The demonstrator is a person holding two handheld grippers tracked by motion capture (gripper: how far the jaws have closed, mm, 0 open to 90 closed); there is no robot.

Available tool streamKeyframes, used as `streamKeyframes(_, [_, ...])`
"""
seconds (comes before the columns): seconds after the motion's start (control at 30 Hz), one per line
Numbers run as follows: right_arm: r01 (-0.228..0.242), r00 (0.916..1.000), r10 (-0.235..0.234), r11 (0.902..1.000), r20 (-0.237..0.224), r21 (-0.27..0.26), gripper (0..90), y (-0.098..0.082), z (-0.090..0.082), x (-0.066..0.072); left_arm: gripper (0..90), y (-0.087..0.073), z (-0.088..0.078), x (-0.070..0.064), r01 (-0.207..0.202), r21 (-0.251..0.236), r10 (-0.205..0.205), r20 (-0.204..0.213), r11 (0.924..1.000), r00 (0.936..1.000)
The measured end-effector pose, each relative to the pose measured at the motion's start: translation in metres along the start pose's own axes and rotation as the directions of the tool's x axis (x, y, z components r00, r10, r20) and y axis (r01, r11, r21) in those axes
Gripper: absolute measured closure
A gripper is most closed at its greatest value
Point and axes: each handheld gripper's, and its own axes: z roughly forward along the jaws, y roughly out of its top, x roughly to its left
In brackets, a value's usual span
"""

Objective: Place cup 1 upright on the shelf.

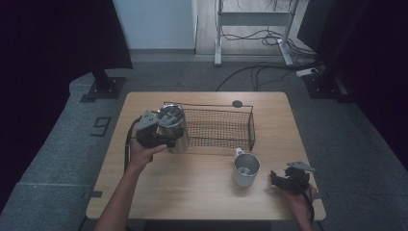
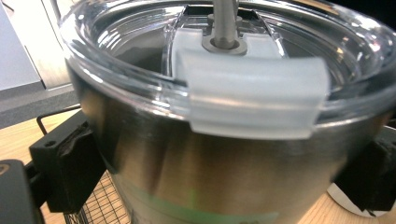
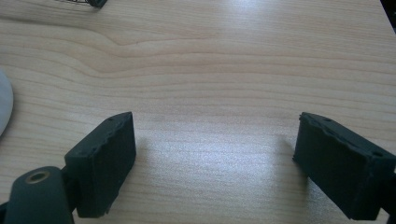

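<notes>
- The left gripper [image 1: 161, 132] has its jaws clamped on the steel tumbler [image 1: 174, 129], one pad on each side of the body just under the clear lid [image 2: 224, 60]; the tumbler sits between the jaws, held above the left end of the wire basket [image 1: 219, 127].
- Smooth brushed steel: I judge it rigid, moderately heavy and slippery (the pads need a firm squeeze), best held on the wall below the lid rim.
- A pale green band crosses the tumbler low down; no writing is readable.
- The right gripper [image 1: 287, 179] rests on the table [image 1: 202, 192], jaws wide apart around bare wood, holding nothing.
- The handled mug [image 1: 246, 168] stands just beside those jaws.
</notes>
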Motion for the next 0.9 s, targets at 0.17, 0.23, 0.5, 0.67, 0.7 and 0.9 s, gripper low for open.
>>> streamKeyframes(0.17, [0.000, 1.0000, 0.000, 1.0000, 0.000, 0.000, 12.3, 0.000, 0.000, 0.000, 4.1, 0.001, 0.002, 0.002, -0.003, 0.008, 0.003, -0.007, 1.0000, 1.0000])
streamKeyframes(0.23, [0.000, 1.0000, 0.000, 1.0000, 0.000, -0.001, 12.3, 0.000, 0.000, 0.000, 4.1, 0.001, 0.003, 0.003, -0.001, 0.007, 0.001, -0.007, 1.0000, 1.0000])
streamKeyframes(0.5, [0.000, 1.0000, 0.000, 1.0000, 0.000, -0.001, 12.4, 0.000, 0.000, 0.000, 4.1, 0.004, 0.006, 0.005, -0.006, 0.013, 0.006, -0.011, 0.9999, 0.9999])
streamKeyframes(0.67, [0.002, 1.0000, -0.002, 1.0000, 0.001, -0.001, 12.4, 0.000, 0.000, 0.000, 4.1, 0.007, 0.008, 0.006, -0.015, 0.017, 0.015, -0.015, 0.9997, 0.9998])
streamKeyframes(0.7, [0.002, 1.0000, -0.002, 1.0000, 0.001, -0.001, 12.5, 0.000, 0.000, 0.000, 4.1, 0.008, 0.008, 0.006, -0.015, 0.014, 0.016, -0.015, 0.9998, 0.9998])
streamKeyframes(0.9, [0.001, 1.0000, -0.001, 1.0000, 0.003, -0.001, 12.5, 0.000, 0.000, 0.000, 4.1, 0.009, 0.011, 0.009, -0.004, 0.012, 0.004, -0.015, 0.9999, 0.9999])
